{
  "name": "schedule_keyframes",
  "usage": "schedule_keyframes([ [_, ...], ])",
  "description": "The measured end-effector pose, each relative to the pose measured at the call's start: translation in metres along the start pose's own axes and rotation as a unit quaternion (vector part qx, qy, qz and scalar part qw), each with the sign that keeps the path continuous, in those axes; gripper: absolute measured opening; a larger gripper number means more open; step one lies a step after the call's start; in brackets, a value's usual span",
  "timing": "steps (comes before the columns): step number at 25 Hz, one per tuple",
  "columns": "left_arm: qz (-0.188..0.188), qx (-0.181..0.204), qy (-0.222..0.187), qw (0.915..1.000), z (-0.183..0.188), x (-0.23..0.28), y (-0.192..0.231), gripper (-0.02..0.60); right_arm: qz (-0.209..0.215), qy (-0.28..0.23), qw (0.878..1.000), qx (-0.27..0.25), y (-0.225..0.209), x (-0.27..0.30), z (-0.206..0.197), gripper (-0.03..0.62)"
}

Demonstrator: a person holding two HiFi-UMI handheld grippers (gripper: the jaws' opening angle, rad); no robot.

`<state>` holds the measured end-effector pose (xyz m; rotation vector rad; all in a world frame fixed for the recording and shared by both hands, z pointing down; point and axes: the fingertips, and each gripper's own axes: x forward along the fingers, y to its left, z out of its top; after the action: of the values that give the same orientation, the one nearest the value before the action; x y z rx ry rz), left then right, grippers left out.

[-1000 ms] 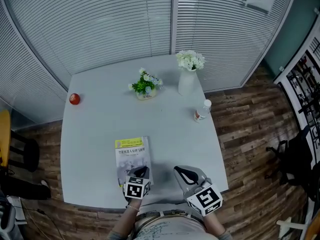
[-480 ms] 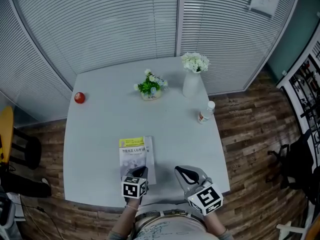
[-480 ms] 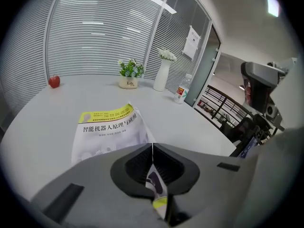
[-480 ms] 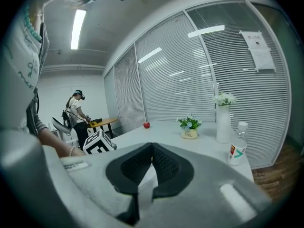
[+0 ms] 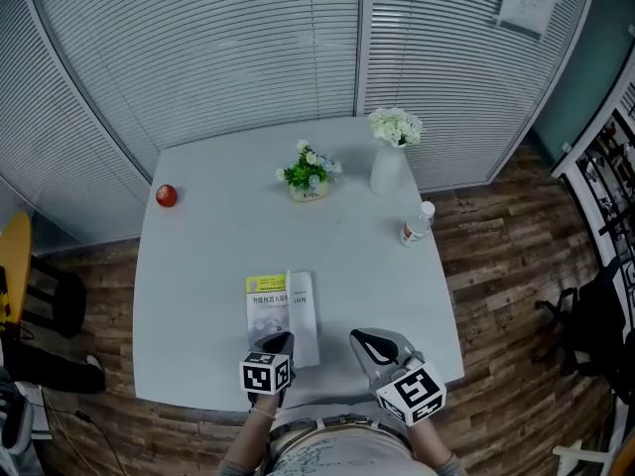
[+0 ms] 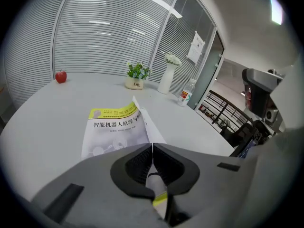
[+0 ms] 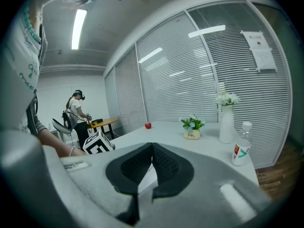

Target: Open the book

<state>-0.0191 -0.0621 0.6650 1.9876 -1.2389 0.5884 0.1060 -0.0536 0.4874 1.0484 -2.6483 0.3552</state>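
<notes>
Tabletop (image 5: 213, 251) book (image 5: 268, 307), cover in hand-held gripper (image 5: 281, 342)

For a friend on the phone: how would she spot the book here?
Find the pale table before the slatted blinds. At its near edge the book lies, its cover pinched by the left gripper. Unlike the apple, potted plant, vase and bottle farther off, it is flat, with a yellow band.
</notes>
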Motion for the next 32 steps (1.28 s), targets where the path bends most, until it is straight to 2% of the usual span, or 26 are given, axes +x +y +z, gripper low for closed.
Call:
schedule_keyframes([
  [13,-0.007,-0.053,-0.001,0.9986,-0.013,-0.021,0.035,0.005,-0.009,0.001,1.0,-0.001,0.018,0.021,0.009,0.0],
  [26,-0.044,-0.05,0.023,0.9975,-0.019,-0.03,0.062,-0.002,-0.045,0.005,0.999,0.015,0.034,0.044,0.008,0.0],
  [32,-0.049,-0.042,0.029,0.9975,-0.022,-0.042,0.085,-0.002,-0.063,-0.001,0.998,0.019,0.045,0.056,0.013,0.0],
])
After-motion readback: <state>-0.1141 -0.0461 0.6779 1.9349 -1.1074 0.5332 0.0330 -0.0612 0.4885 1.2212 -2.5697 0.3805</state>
